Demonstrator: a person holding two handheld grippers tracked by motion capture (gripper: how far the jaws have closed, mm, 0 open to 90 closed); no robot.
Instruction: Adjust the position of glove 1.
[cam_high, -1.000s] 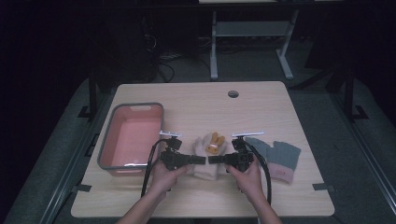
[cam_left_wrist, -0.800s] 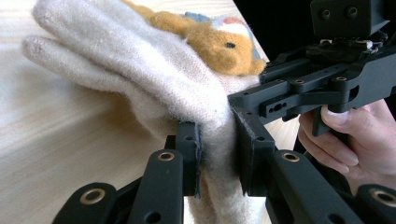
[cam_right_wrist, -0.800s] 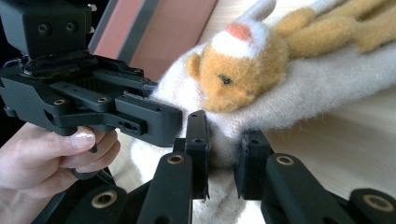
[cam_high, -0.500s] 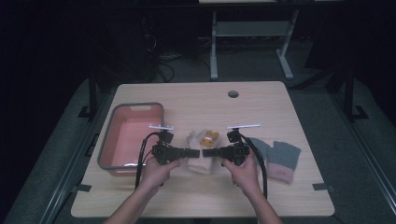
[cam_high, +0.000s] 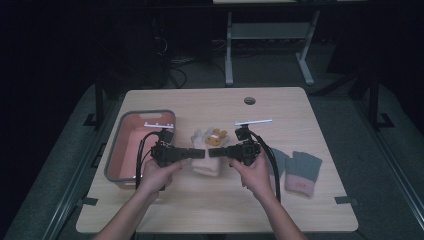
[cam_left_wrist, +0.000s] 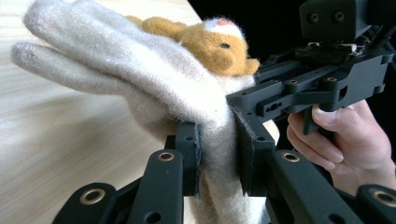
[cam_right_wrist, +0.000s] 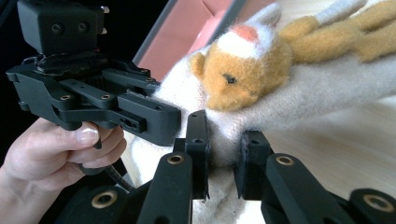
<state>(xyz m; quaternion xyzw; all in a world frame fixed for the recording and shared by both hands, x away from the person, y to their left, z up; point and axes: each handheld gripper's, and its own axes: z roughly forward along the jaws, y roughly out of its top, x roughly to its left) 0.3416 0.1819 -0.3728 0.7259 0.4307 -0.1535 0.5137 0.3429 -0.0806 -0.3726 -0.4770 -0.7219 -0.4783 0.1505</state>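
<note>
A cream woolly glove (cam_high: 206, 159) with an orange plush bear (cam_high: 216, 135) on its back hangs between both grippers above the table's middle. My left gripper (cam_high: 200, 153) pinches its left side, and my right gripper (cam_high: 214, 152) pinches its right side. In the left gripper view the jaws press the glove's cream knit (cam_left_wrist: 215, 154), with the bear (cam_left_wrist: 212, 44) above. In the right gripper view the jaws squeeze the cream knit (cam_right_wrist: 224, 144) just under the bear's head (cam_right_wrist: 243, 65). The glove's fingers (cam_high: 200, 136) point away from me.
A grey-rimmed pink basket (cam_high: 114, 175) stands at the table's left, close to my left hand. A pair of grey gloves with pink cuffs (cam_high: 300, 172) lies at the right. A round cable hole (cam_high: 249, 100) sits near the wooden table's far edge.
Both grippers have risen together with the cream glove between them, lifting it off the table. The grips have not changed.
</note>
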